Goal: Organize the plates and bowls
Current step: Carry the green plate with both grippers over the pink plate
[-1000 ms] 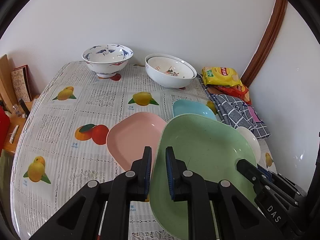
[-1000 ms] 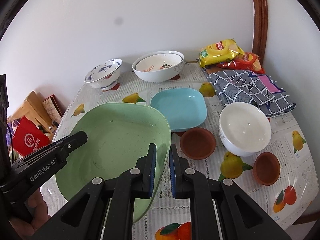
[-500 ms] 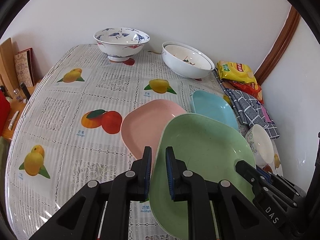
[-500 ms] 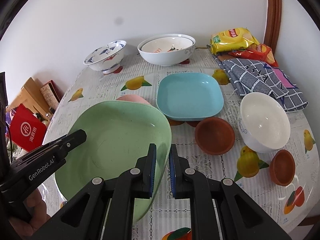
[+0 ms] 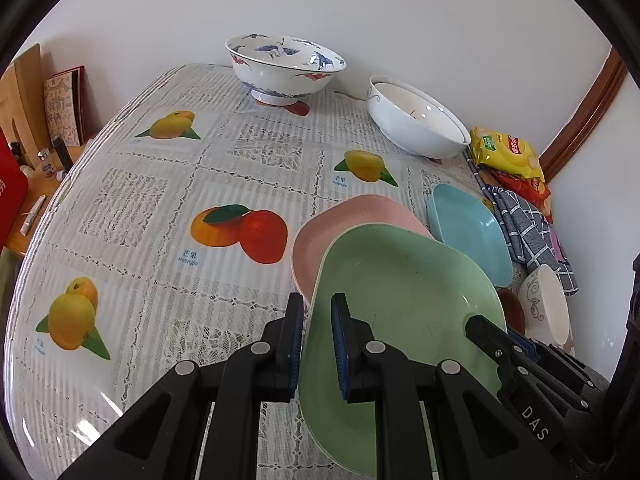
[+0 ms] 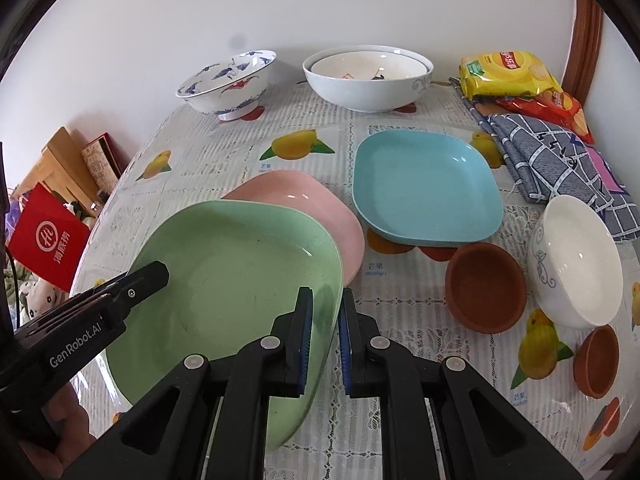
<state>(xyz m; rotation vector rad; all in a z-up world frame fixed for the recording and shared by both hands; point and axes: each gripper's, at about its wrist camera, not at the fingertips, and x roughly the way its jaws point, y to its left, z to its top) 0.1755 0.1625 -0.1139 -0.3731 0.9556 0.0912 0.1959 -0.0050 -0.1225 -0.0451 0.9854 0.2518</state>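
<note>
Both grippers hold the green plate (image 5: 404, 300) by opposite rims. My left gripper (image 5: 316, 344) is shut on its left rim. My right gripper (image 6: 324, 332) is shut on its right rim (image 6: 240, 280). The green plate hangs low over the near part of the pink plate (image 6: 304, 204), which lies on the table and also shows in the left wrist view (image 5: 340, 220). A blue plate (image 6: 424, 188) lies to the right of the pink one.
A blue-patterned bowl (image 6: 228, 80) and two nested white bowls (image 6: 368, 76) stand at the back. A white bowl (image 6: 576, 260), two brown dishes (image 6: 484, 284) (image 6: 596, 360), a checked cloth (image 6: 560, 160) and snack bags (image 6: 508, 72) are on the right.
Both grippers have carried the green plate forward and lower over the pink plate. The back bowls look closer. Both grips are unchanged.
</note>
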